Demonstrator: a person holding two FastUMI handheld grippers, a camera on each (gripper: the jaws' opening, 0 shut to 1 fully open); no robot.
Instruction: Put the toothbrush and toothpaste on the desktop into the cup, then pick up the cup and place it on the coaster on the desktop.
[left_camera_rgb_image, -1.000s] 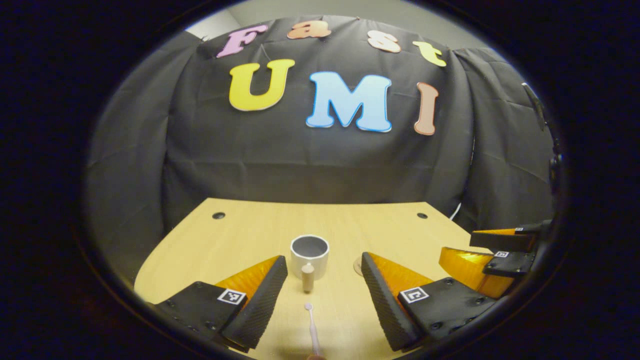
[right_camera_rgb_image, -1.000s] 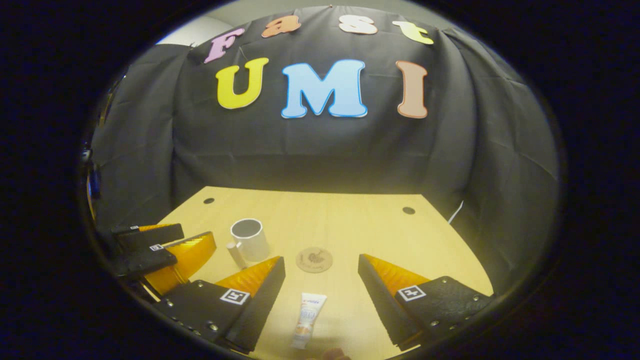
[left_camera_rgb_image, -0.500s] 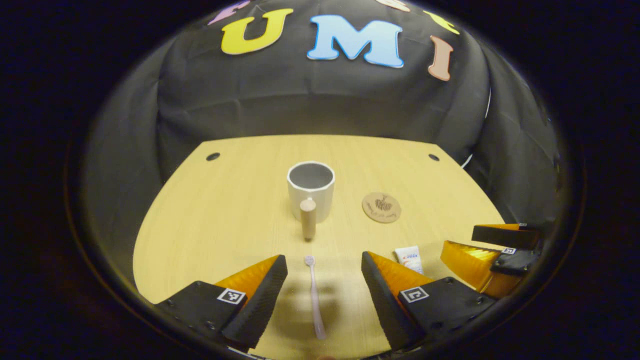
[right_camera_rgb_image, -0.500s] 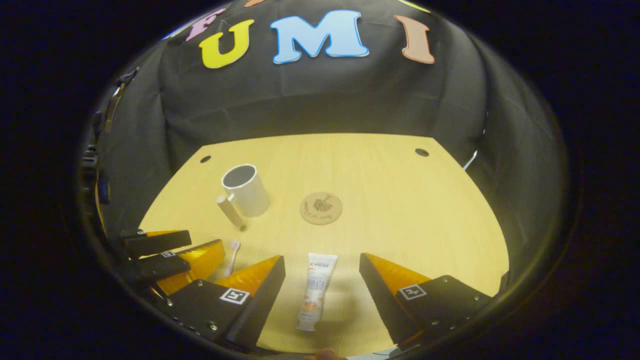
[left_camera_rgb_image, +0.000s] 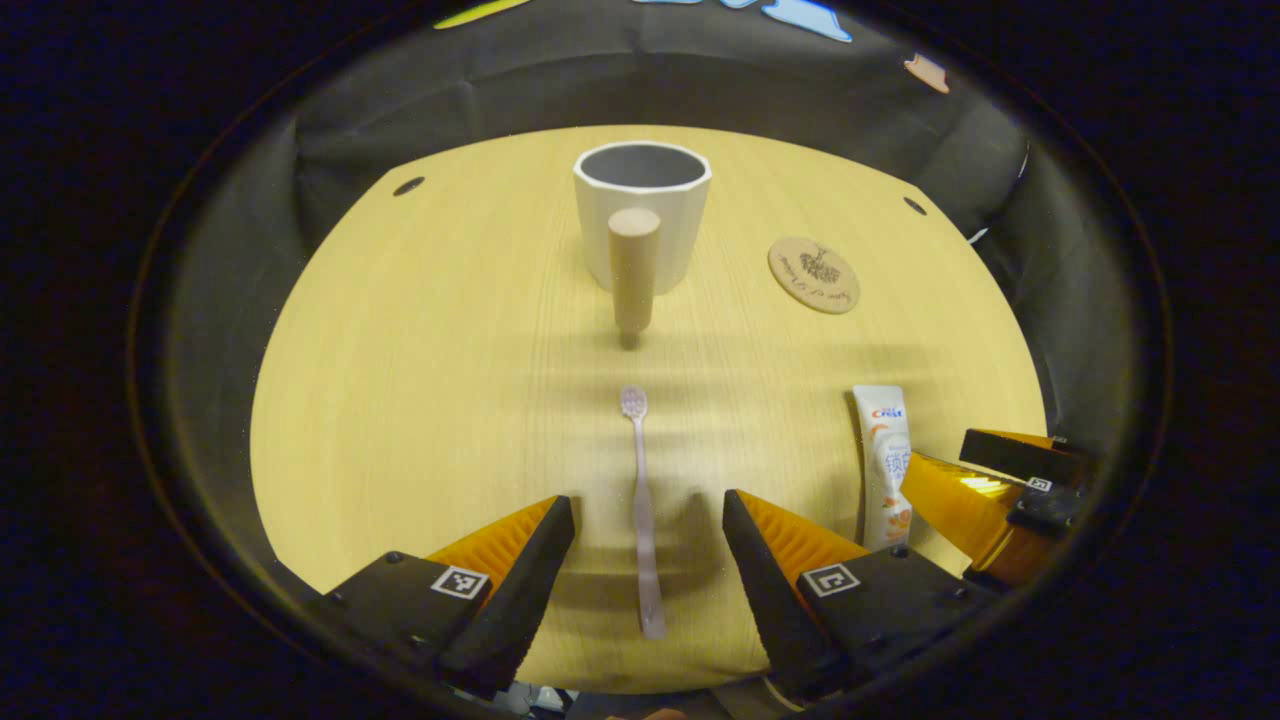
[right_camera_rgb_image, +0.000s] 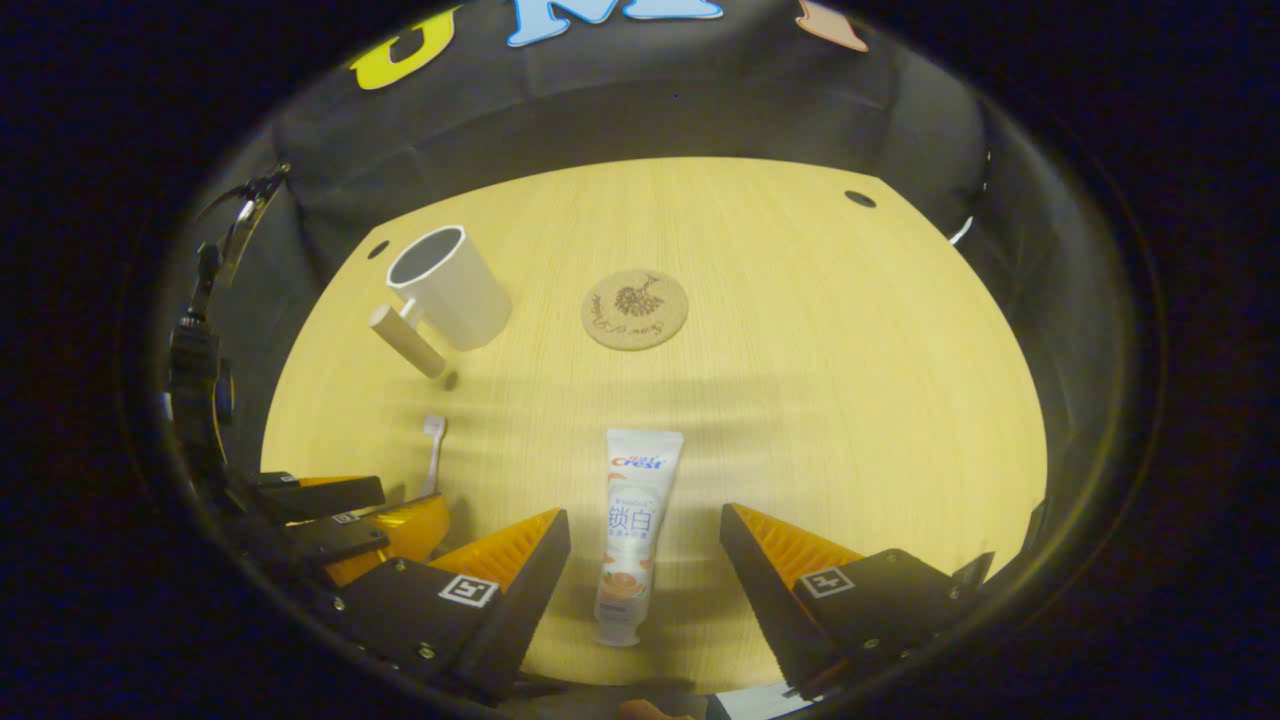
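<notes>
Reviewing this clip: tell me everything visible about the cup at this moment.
The cup is a white mug with a grey-looking inside, apparently ceramic, standing upright on the wooden desk. A light wooden peg-like handle sticks out from its side toward the left tool's camera. It looks empty as far as its inside shows. The round coaster lies apart from it, and the toothbrush lies short of the handle. Neither tool touches it.

A staged recording booth rather than a lived-in room: black cloth (right_camera_rgb_image: 620, 110) drapes behind and around a bare pale wooden desk with round cable holes (left_camera_rgb_image: 420, 380), carrying a few bathroom props.
</notes>
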